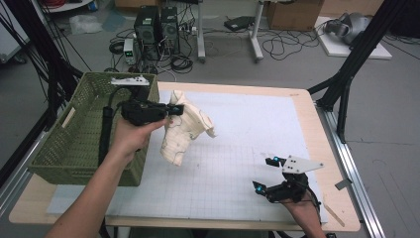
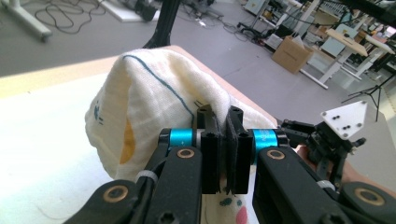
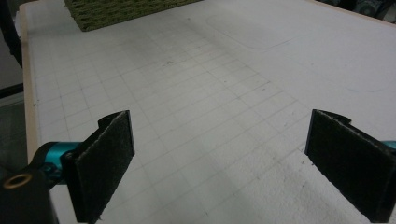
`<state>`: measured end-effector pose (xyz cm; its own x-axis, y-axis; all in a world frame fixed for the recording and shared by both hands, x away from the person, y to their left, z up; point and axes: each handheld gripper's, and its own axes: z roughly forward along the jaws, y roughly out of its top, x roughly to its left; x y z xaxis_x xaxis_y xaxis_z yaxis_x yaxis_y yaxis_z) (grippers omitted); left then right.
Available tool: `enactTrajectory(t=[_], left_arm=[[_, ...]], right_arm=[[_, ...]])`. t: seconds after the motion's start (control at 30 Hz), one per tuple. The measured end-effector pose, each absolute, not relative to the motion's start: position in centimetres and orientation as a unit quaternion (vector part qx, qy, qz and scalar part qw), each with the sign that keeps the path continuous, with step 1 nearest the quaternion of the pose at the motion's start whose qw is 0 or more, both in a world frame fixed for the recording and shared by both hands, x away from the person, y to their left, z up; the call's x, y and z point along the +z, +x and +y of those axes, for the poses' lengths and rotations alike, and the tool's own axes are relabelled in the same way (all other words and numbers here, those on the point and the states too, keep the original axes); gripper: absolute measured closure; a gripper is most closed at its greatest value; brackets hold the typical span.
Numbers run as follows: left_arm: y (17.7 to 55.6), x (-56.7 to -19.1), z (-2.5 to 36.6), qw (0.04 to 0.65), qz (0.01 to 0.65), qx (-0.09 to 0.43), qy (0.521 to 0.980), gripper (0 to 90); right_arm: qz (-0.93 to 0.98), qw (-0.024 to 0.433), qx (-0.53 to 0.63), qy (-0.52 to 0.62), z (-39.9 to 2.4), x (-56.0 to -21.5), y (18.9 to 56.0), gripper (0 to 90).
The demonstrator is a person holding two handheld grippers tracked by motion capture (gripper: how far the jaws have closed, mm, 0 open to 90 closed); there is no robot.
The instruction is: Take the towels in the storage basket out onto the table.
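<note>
While pinching the cream cloth [image 1: 185,130], left claw [image 1: 174,110] beside green basket [image 1: 59,148]; right claw [image 1: 265,174] spread.

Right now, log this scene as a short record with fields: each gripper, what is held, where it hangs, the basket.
left gripper: shut on the cloth, held up beside the basket
cloth: cream, printed, bunched, hanging above the white mat
right gripper: open, nothing between its jaws, low over the mat's near right part
basket: green, woven, on the table's left side
table: light wood edge around the gridded mat
</note>
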<state>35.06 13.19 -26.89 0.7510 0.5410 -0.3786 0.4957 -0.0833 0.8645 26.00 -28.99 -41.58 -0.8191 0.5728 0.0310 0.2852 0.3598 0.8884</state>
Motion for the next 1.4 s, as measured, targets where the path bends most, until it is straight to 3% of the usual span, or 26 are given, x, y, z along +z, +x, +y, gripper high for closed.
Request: enactTrajectory(t=[0.67, 1.1, 1.27, 1.4], left_arm=[[37.2, -34.9, 5.6, 0.532, 0.385, -0.019, 0.754, 85.2], [38.5, -39.2, 1.9, 0.497, 0.397, -0.017, 0.771, 82.6], [38.6, -39.9, 1.4, 0.482, 0.390, -0.005, 0.785, 70.5], [38.3, -39.4, 1.7, 0.497, 0.384, -0.015, 0.778, 59.6]], right_arm=[[0.810, 0.147, 0.503, 0.262, -29.0, -41.4, 26.0, 7.3], [0.815, 0.141, 0.501, 0.256, -28.3, -41.4, 26.2, 7.4], [0.814, 0.130, 0.505, 0.255, -27.6, -41.3, 26.1, 7.5], [0.820, 0.121, 0.503, 0.243, -26.9, -41.3, 26.2, 15.6]])
